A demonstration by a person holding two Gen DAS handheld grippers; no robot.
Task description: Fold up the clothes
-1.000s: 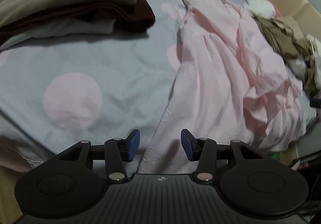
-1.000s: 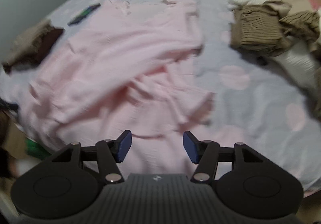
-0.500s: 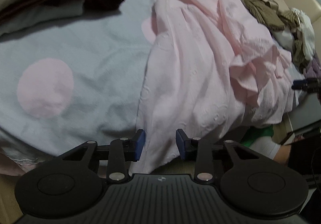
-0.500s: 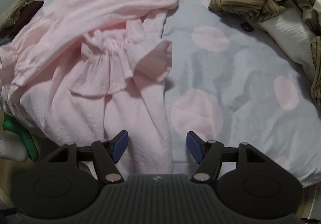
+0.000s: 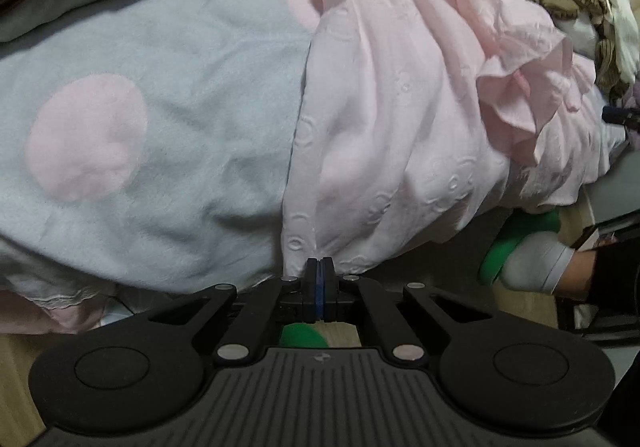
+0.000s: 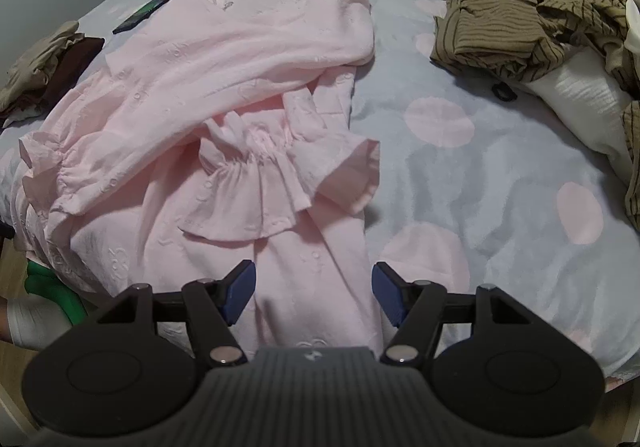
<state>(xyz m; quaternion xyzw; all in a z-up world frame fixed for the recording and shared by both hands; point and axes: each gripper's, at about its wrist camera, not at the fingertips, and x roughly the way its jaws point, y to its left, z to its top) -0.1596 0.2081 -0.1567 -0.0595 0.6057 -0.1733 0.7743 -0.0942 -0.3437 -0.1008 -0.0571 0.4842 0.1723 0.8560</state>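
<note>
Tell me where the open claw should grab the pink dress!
Probably the hem corner of the pink dress nearest the right claw, coming from the bed's near edge. That strip already lies between its open jaws, and the left claw is shut on the hem's other corner.

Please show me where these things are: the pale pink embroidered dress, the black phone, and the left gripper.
pale pink embroidered dress point(image 6: 248, 59): right wrist view, on its upper folded body.
black phone point(image 6: 145, 11): right wrist view, middle of its screen.
left gripper point(image 5: 319, 281): left wrist view, between its closed fingertips at the dress hem.
</note>
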